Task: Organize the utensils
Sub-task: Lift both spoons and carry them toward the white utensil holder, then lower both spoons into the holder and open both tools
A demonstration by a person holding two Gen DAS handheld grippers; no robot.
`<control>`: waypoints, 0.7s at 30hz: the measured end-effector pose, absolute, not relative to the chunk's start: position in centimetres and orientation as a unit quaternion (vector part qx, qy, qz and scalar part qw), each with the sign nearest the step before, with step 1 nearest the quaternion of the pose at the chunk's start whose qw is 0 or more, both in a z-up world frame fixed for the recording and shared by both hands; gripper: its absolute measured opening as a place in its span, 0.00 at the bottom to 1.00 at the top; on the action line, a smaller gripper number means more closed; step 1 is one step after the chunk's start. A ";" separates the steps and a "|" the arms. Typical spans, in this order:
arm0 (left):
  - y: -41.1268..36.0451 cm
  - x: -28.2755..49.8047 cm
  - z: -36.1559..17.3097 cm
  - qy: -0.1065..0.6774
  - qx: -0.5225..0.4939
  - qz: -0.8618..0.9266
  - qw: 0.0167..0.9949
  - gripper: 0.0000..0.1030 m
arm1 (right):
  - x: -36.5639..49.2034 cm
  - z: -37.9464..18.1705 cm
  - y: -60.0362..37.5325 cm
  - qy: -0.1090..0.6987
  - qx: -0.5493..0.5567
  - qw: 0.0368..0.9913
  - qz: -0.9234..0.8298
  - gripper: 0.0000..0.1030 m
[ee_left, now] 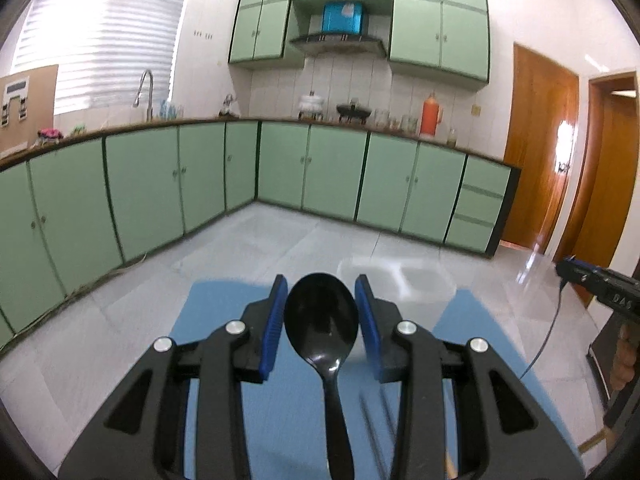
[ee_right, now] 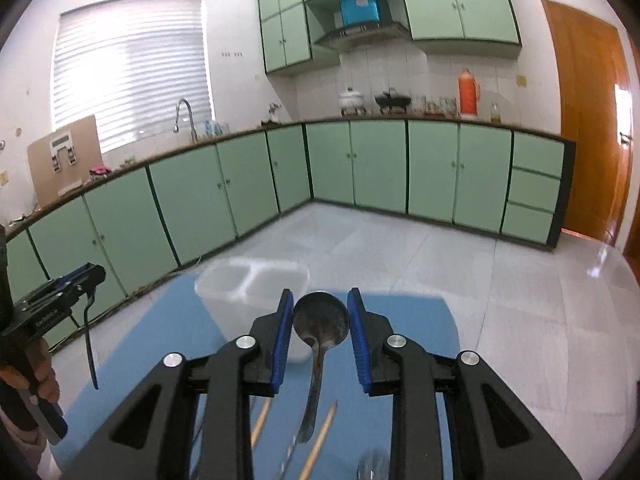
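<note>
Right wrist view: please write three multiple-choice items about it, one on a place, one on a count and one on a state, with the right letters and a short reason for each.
1. Where does the clear container stand?
A. on the kitchen counter
B. on the blue mat, beyond the fingers
C. on the floor by the door

2. How many compartments does the clear container have?
A. one
B. two
C. four

3. What is the state of the right gripper?
A. open and empty
B. shut on a chopstick
C. shut on the metal spoon

Key: 1 B, its base rests on the mat's far end. 2 B, one divider splits it. 3 C, both blue pads press the spoon's bowl.
</note>
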State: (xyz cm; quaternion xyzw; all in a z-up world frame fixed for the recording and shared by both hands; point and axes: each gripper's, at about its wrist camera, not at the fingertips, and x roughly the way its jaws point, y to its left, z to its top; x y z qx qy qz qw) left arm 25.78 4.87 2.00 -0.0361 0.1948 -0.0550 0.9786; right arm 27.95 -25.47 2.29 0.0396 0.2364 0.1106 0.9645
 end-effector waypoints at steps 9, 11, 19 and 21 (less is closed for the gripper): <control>0.8 33.9 6.3 0.100 -0.057 -0.075 0.991 0.32 | 35.5 6.5 -23.4 0.186 0.058 0.972 0.133 0.27; -0.1 35.8 6.3 0.084 -0.061 -0.073 0.992 0.32 | 37.3 6.4 -22.9 0.184 0.056 0.973 0.130 0.27; -3.1 42.3 2.0 0.093 -0.059 -0.068 0.992 0.33 | 42.4 2.8 -20.8 0.191 0.040 0.974 0.111 0.27; -2.9 43.0 0.7 0.105 -0.059 -0.066 0.991 0.33 | 43.1 1.5 -20.5 0.197 0.042 0.974 0.109 0.27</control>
